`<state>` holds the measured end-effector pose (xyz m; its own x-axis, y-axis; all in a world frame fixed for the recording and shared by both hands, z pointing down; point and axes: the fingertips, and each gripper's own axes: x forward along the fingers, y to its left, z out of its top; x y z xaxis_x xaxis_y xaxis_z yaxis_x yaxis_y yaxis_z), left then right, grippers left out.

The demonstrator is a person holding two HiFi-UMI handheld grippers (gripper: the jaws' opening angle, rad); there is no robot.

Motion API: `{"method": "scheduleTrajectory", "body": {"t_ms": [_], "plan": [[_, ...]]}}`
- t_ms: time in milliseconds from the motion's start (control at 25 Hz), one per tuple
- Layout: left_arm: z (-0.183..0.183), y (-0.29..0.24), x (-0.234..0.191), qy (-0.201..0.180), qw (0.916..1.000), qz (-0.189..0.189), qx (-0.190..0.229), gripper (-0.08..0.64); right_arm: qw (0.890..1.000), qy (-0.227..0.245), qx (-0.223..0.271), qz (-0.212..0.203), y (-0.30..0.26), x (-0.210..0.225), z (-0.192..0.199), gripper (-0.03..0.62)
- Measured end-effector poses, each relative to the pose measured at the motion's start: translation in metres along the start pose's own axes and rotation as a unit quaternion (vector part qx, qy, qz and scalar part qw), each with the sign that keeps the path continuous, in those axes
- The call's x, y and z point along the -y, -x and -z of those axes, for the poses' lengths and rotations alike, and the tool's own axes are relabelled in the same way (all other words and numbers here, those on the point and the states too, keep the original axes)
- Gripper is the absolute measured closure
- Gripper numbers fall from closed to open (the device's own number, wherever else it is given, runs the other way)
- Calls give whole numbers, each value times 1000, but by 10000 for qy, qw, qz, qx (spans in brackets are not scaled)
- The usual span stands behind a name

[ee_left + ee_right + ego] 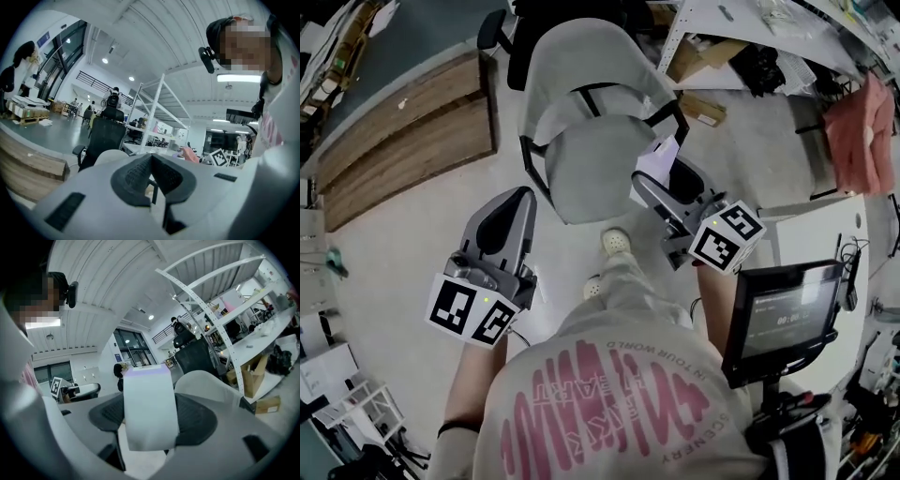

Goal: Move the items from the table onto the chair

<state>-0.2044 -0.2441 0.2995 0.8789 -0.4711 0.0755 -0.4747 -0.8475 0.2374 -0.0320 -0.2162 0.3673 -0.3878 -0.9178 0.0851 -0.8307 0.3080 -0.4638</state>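
Note:
A grey chair (591,164) with black armrests stands on the floor straight ahead of me, its seat bare. My right gripper (670,183) is shut on a white box with a purple top (658,157), held upright beside the chair's right armrest. In the right gripper view the white box (150,404) fills the gap between both dark pads, with the chair's back (206,385) behind it. My left gripper (518,199) hovers at the chair's left side. Its pads (136,176) meet with nothing between them, and the grey chair (110,157) shows just beyond.
A wooden platform (403,131) lies on the floor at the left. White shelving (741,28) with cardboard boxes (703,108) stands behind the chair. A white table (806,234), a screen on a stand (783,314) and a pink cloth (858,131) are on the right.

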Motion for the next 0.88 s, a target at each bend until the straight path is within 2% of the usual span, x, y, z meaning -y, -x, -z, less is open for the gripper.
{"method": "scheduleTrajectory", "body": {"t_ms": [120,280,360,600,760,880], "plan": [[2,-13,-13,42,9997,-255,10,552,9995,-126,-297,-7,-18,32,11,268],[-8,-37,-25,174,9979,-471,403,552,9977,-148,-644,-148,-42,63,17,268],[-9,-50,-36,199,9967,-645,440,552,9958,-104,-885,-218,-58,78,25,268],[6,-75,-65,433,9901,-1311,247,552,9835,-113,-1763,-403,-101,122,73,268],[23,-75,-72,425,9875,-1516,-8,552,9746,-167,-2198,-405,-120,141,106,268],[37,-71,-84,539,9853,-1619,-89,552,9695,-374,-2404,-298,-131,152,131,268]]}}
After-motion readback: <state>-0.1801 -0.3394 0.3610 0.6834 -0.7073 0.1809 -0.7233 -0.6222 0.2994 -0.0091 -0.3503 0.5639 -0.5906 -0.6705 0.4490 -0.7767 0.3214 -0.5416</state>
